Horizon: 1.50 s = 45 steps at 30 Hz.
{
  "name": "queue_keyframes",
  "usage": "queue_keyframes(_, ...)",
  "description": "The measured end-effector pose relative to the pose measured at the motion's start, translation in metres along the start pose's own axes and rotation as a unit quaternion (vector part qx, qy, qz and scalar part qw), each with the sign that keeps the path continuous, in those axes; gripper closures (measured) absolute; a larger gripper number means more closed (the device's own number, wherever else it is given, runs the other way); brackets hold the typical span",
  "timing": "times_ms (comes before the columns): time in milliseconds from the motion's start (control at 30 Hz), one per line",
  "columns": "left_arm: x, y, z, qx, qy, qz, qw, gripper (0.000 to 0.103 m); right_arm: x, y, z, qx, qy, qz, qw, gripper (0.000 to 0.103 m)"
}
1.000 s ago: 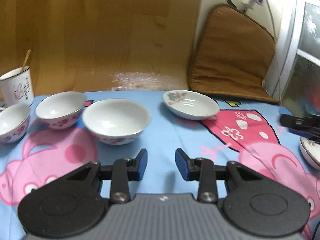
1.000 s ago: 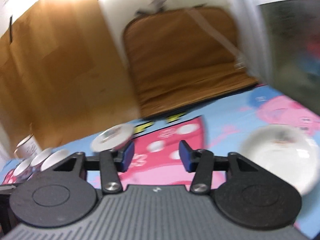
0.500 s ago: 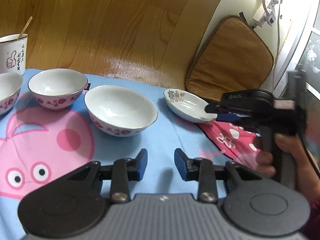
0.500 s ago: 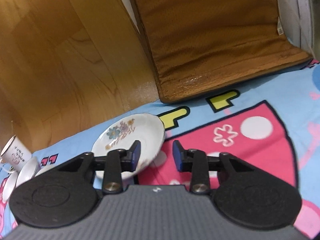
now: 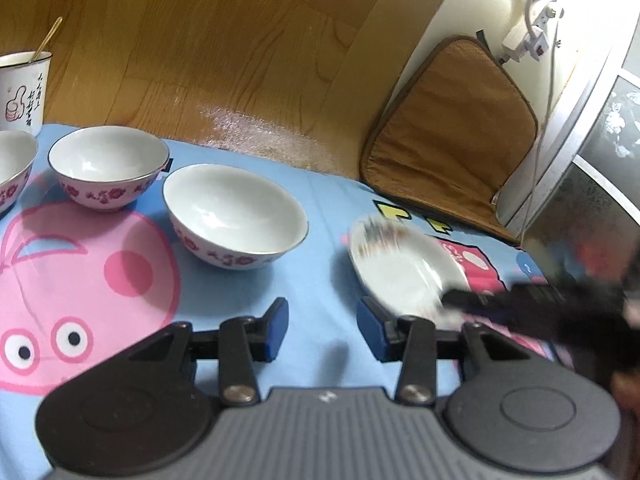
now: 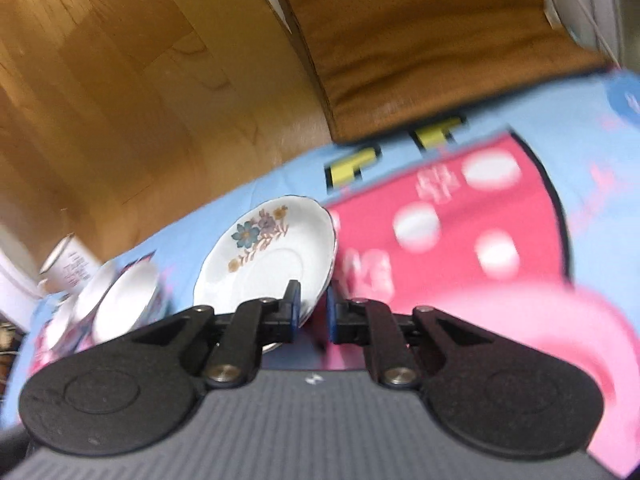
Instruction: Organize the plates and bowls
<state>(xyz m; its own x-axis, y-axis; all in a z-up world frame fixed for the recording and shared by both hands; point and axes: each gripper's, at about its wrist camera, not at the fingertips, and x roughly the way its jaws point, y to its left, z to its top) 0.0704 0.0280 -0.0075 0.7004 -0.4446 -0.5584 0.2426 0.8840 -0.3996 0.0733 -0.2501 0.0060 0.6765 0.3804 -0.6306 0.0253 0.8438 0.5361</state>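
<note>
A small white plate with a flower print (image 6: pixel 272 256) hangs tilted above the cartoon cloth. Its near rim sits between the pads of my right gripper (image 6: pixel 313 312), whose jaws are closing and pinch it. In the left wrist view the same plate (image 5: pixel 400 272) is blurred, with the right gripper (image 5: pixel 452 300) reaching in from the right edge. My left gripper (image 5: pixel 322 328) hovers low over the cloth; its jaws are opening with nothing between them. A white bowl with red flowers (image 5: pixel 236 212) stands just ahead and left of it. A second bowl (image 5: pixel 108 168) and a third (image 5: pixel 12 168) stand further left.
A white mug (image 5: pixel 24 92) with a stick in it stands at the far left by the wooden wall. A brown cushion (image 5: pixel 452 128) leans at the back right. The blue and pink cloth (image 5: pixel 320 208) covers the surface. A person's hand holds the right gripper at the right edge.
The right gripper reached the plate, its jaws narrowed onto the rim, and the plate has tilted up and come nearer the left gripper. The left jaws have widened.
</note>
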Motion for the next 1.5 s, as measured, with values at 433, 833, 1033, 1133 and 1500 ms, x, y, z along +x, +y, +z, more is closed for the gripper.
queue_keyframes(433,-0.011,-0.057,-0.025,0.112,0.031,-0.057,0.9916,0.064,-0.089,-0.018,-0.084,-0.04,-0.012,0.011,0.999,0.081)
queue_keyframes(833,-0.016,-0.073,-0.044,0.118,0.073,-0.053,0.9889,0.067,-0.097,-0.031,-0.086,-0.008,-0.048,0.014,0.999,0.072)
queue_keyframes(1033,-0.015,-0.077,-0.046,0.116,0.07,-0.033,0.9903,0.071,-0.097,-0.019,-0.089,-0.041,-0.069,0.003,0.997,0.072)
queue_keyframes(1133,-0.015,-0.081,-0.046,0.121,0.074,-0.018,0.9898,0.074,-0.096,-0.016,-0.091,-0.052,-0.075,-0.004,0.996,0.072)
queue_keyframes(1500,-0.017,-0.089,-0.047,0.116,0.082,0.003,0.9898,0.082,-0.095,0.002,-0.103,-0.109,-0.086,-0.05,0.989,0.081)
